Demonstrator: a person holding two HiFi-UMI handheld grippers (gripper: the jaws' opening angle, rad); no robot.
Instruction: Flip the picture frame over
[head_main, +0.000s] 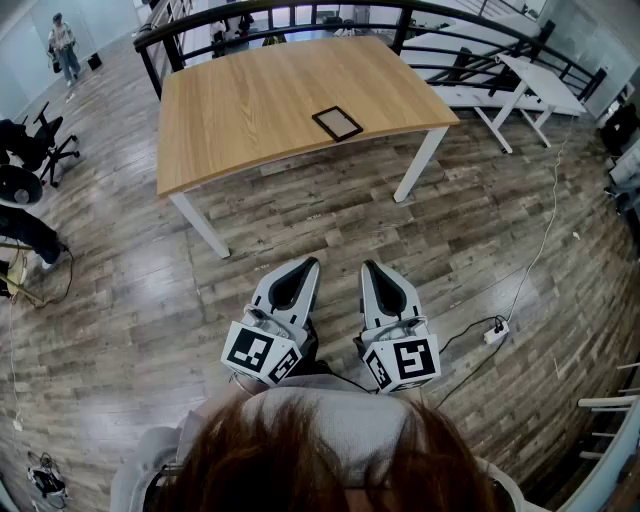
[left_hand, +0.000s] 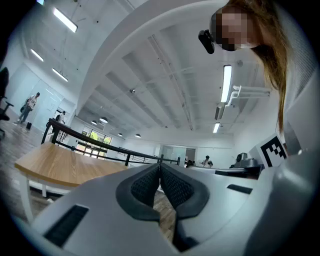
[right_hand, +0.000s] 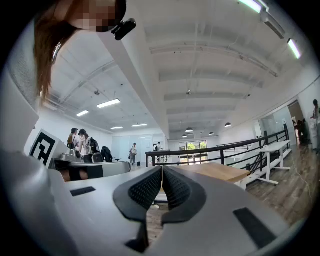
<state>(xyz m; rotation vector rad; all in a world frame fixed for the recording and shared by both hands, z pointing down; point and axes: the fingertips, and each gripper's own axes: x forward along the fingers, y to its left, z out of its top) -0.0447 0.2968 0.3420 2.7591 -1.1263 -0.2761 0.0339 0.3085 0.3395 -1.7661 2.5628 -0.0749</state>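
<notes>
Wood-plank flooring (head_main: 470, 230) fills most of the head view, and a wide stretch of it lies open between the person and the light wooden tabletop on white legs (head_main: 250, 100). A black metal railing (right_hand: 219, 149) runs behind the tabletop's far edge. White side tables (head_main: 540, 85) stand off to the right, well apart from it.

The small black-rimmed rectangular picture frame (head_main: 337, 122) lies flat on the tabletop, toward its near right corner. A band of bare wood separates it from the front edge, and the rest of the surface around it is plain wood. Its centre looks dark; from this height I cannot tell whether that is the glass or the backing.

The left hand-held gripper (head_main: 305, 266) and the right hand-held gripper (head_main: 372, 268) sit side by side, close to the person's body and above the floor. Both are well short of the tabletop and point roughly toward it. In the left gripper view the ribbed dark pads (left_hand: 148, 186) meet at the tips, so the jaws are clenched with nothing between them. The right gripper view shows the same: pads (right_hand: 176, 189) pressed together and empty, with the tabletop's edge in the distance beyond them.

A white power strip with its cable (head_main: 496, 331) lies on the floor to the right of the right hand-held gripper, clear of the straight path to the tabletop.
</notes>
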